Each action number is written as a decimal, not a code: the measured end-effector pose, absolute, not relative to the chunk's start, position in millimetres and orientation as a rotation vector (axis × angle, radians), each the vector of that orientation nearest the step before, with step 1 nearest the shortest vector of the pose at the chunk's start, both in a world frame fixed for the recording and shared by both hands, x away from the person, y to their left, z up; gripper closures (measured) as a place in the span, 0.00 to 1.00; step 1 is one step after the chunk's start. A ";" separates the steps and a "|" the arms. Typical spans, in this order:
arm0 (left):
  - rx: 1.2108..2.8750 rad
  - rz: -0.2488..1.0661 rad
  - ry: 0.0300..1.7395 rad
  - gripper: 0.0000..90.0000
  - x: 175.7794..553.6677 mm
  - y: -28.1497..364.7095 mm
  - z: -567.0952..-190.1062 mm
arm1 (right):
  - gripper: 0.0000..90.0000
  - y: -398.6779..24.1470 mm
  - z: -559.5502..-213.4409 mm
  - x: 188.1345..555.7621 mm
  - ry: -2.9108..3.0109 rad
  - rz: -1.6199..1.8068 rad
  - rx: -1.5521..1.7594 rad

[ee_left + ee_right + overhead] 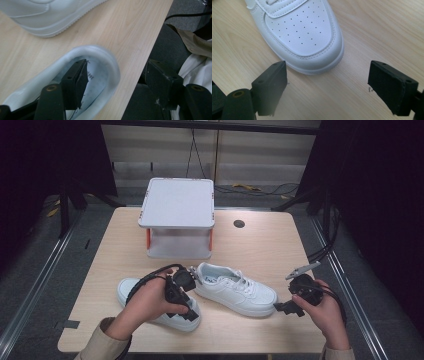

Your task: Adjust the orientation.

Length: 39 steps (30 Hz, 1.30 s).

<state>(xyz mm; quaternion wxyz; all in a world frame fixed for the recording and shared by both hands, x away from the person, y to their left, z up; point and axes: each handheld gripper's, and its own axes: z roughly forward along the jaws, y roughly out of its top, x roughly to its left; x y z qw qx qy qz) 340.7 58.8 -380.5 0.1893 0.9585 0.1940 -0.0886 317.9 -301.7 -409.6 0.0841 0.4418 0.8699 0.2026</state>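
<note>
A light wooden counter [260, 245] carries everything here, and its far middle holds a white two-level stand [177, 217] with orange corner posts, its flat top bare. A small dark round hole [239, 223] sits in the counter surface just right of the stand. In front of the stand lie two white sneakers. The right-hand sneaker [235, 289] lies on its sole with its laces up and its perforated toe pointing toward the right side of the counter; the right gripper view shows that toe [304, 35] close ahead. The left-hand sneaker [131, 291] lies nearer the person, near the front edge, largely covered by the left hand, with its heel opening [100, 72] facing up. The left gripper [184, 304] reaches down over this shoe: in the left gripper view one jaw is inside the heel opening, against the insole area, while the other jaw stands outside, past the counter edge, so the heel rim sits between them with the pads not yet pressing it; the gripper is released. The right gripper [281, 307] is held low above the counter just off the toe of the right-hand sneaker, its jaws spread wide and released, with bare wood between them.
</note>
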 end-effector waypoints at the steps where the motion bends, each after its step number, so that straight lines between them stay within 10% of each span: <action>1: 2.701 -0.261 0.553 0.38 340.0 56.1 -384.6 | 0.17 -301.2 -409.9 318.1 2.597 0.601 1.316; 23: 2.799 -0.282 0.667 0.71 345.4 32.3 -428.2 | 0.17 -295.6 -416.8 321.6 2.616 0.581 1.302; 39: 2.788 -0.109 0.668 0.83 343.7 49.2 -383.2 | 0.17 -299.6 -415.6 321.8 2.595 0.593 1.313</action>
